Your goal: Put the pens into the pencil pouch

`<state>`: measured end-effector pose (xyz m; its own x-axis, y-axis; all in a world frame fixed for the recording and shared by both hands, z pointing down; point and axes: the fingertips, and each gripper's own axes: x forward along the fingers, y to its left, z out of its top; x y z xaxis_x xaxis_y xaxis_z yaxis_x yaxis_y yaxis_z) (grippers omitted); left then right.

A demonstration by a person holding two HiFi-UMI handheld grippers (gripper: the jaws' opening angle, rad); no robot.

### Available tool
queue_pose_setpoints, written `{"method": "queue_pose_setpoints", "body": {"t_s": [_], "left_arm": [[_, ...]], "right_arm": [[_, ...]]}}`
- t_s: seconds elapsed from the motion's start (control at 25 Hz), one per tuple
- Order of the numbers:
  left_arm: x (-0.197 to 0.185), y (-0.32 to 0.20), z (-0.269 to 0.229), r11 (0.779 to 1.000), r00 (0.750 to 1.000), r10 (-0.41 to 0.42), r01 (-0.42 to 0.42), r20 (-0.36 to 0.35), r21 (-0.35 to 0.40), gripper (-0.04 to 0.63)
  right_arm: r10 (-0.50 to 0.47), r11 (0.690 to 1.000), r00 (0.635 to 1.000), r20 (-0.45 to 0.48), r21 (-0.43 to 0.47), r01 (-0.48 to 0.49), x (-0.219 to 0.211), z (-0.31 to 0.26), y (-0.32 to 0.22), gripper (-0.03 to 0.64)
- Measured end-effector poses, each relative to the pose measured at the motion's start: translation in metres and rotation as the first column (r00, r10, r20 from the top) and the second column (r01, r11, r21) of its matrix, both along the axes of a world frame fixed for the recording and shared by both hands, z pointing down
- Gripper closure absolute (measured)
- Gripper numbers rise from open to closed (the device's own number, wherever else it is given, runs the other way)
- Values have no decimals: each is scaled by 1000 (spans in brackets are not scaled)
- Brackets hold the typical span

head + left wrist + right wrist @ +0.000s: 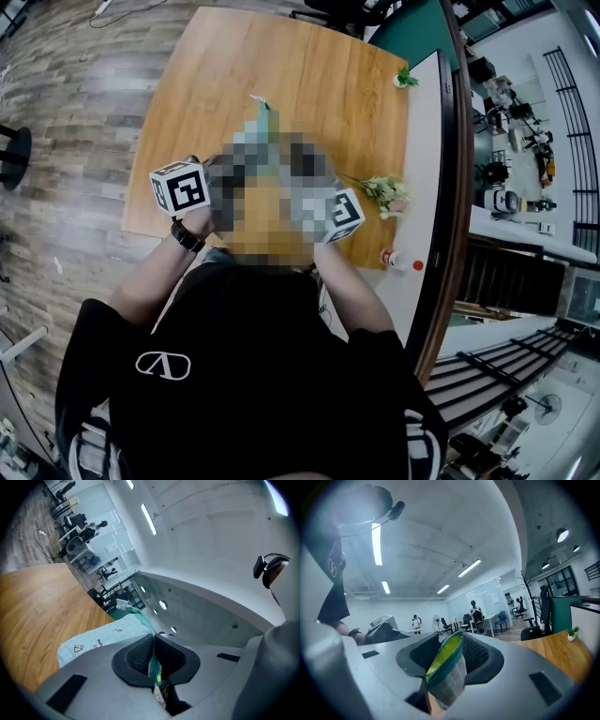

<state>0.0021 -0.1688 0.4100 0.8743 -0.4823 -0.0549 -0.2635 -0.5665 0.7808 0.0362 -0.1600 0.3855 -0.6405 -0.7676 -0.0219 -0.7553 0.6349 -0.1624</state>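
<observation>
Wooden tabletop (281, 75), open office behind: you hold the pencil pouch (101, 638) between both tongs. Your left gripper (153, 654) is clamped tight on its teal zipper edge (140, 618), with the pale body stretching ahead of the jaws. Your right gripper (451, 656) stands parted, the pouch's yellow-lined rim (443, 656) sitting loosely between its pads.

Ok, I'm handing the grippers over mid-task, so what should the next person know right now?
Left gripper: shut on the teal zipper edge of the pencil pouch, over the table.
Right gripper: jaws apart, pouch rim between them, not pinched.
Pens: none visible; pouch contents can't be seen, so progress can't be judged.
Left to do: probably pinch the rim, find the pens, load them.
</observation>
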Motion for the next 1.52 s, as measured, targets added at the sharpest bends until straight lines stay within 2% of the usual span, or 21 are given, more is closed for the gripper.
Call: {"method": "queue_pose_setpoints", "body": {"t_s": [0.16, 0.32, 0.48, 0.6, 0.72, 0.8, 0.92, 1.08, 1.24, 1.32, 1.4, 1.44, 1.52], "left_arm": [[-4, -1, 0, 1000, 1000, -10, 10, 0, -3, 580], [-8, 1, 1, 1000, 1000, -23, 23, -2, -5, 580], [-16, 1, 6, 999, 999, -33, 33, 5, -7, 580], [-32, 3, 17, 999, 999, -49, 50, 18, -21, 580], [-51, 6, 31, 996, 997, -74, 75, 36, -38, 580], [-60, 7, 41, 994, 994, -94, 97, 50, -54, 580], [-71, 8, 55, 990, 992, -113, 117, 61, -73, 580], [-85, 9, 63, 987, 989, -130, 136, 76, -81, 580], [-92, 10, 67, 984, 985, -151, 158, 79, -83, 580], [-92, 9, 69, 984, 985, -156, 161, 73, -80, 580], [-93, 9, 69, 983, 985, -159, 165, 71, -81, 580], [-93, 9, 69, 982, 984, -162, 168, 73, -83, 580], [-94, 8, 70, 981, 983, -166, 172, 76, -89, 580]], "right_arm": [[63, 998, 998, 12, 32, -63, 17, -8, 1, 479], [120, 992, 991, -51, 45, -118, 34, -3, -5, 480], [155, 985, 975, -162, -48, -165, 50, 48, -29, 480], [158, 957, 951, -266, -195, -213, 57, 119, -55, 480], [132, 888, 940, -313, -385, -253, 53, 192, -83, 479], [104, 817, 938, -331, -509, -270, 44, 240, -98, 479], [34, 695, 923, -383, -655, -297, 30, 307, -113, 479], [-63, 536, 895, -441, -772, -343, 12, 370, -119, 479], [-87, 396, 879, -469, -826, -401, 18, 413, -119, 479], [-100, 349, 873, -478, -838, -419, 23, 425, -118, 480], [-121, 315, 863, -490, -844, -435, 26, 432, -116, 480], [-132, 308, 856, -501, -841, -445, 27, 434, -116, 495], [-156, 312, 832, -532, -826, -470, 30, 435, -116, 526]]}}
